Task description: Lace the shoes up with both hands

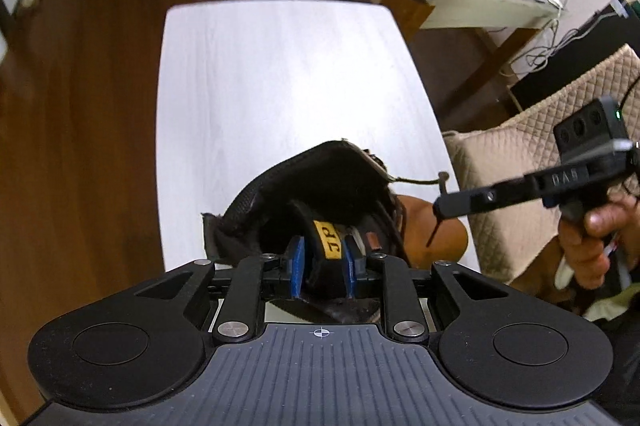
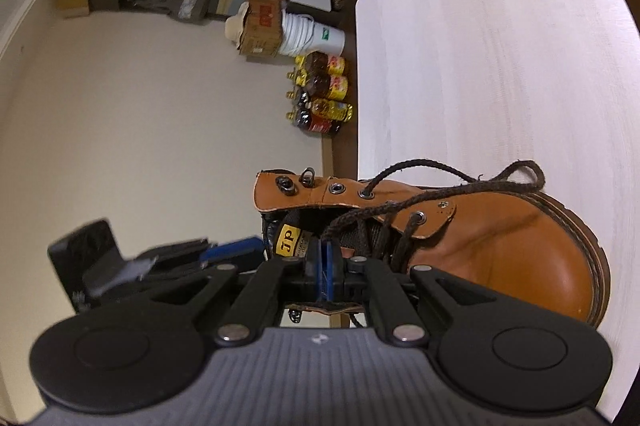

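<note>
We see the left gripper [image 1: 322, 262] spread wide around the boot [image 2: 500, 246] tongue [image 1: 326, 238], pads apart. Right gripper [image 2: 326, 266] clenched on the lace [image 2: 420, 202].

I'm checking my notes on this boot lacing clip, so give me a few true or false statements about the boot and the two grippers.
The boot sits on the white table. True.
The right gripper is open and empty. False: it is shut on the lace.
The left gripper stands open around the tongue. True.
Every eyelet is laced. False: the upper eyelet is empty.
</note>
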Motion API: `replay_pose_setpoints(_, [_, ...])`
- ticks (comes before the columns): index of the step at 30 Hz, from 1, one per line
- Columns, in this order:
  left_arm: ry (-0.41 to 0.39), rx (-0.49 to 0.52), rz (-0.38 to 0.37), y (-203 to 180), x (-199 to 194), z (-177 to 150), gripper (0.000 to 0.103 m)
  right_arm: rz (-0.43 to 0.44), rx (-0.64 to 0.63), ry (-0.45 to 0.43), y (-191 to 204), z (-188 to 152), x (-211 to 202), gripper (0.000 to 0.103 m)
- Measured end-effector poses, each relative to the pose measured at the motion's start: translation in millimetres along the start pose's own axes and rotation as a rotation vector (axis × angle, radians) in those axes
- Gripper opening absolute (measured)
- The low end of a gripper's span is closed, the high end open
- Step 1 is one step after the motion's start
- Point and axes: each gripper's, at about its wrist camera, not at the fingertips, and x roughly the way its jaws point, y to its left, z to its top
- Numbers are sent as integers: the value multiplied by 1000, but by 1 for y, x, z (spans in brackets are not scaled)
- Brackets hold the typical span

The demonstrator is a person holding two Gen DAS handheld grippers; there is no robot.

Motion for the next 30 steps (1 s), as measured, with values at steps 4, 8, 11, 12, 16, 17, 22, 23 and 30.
replay_pose_setpoints(4, [73, -2, -66, 11, 14, 13, 22, 12, -7, 8, -7, 4, -2, 3])
replay_pose_setpoints(8, [146, 31, -142, 22, 31, 22, 28, -8, 8, -52, -9, -3, -8, 3])
replay_pose_setpoints(11, [193, 80, -225, 28, 45, 28, 28, -33, 23, -111, -5, -14, -11, 3])
replay_pose_setpoints(12, [210, 92, -254, 31, 50, 30, 28, -43, 25, -133, -3, -18, -10, 3])
replay_pose_setpoints(16, [263, 100, -331, 41, 64, 37, 26, -63, 41, -210, 3, -31, -7, 3])
replay_pose_setpoints(17, [276, 98, -340, 41, 66, 38, 26, -64, 50, -232, 2, -35, -6, 3])
replay_pose_setpoints(22, [294, 147, -294, 24, 65, 41, 24, -42, 73, -277, -5, -44, -7, 3])
replay_pose_setpoints(23, [285, 190, -271, 13, 61, 40, 25, -33, 83, -279, -10, -45, -7, 3])
replay_pose_setpoints(30, [329, 249, -275, -4, 78, 42, 27, 3, 116, -261, -31, -50, -2, 3])
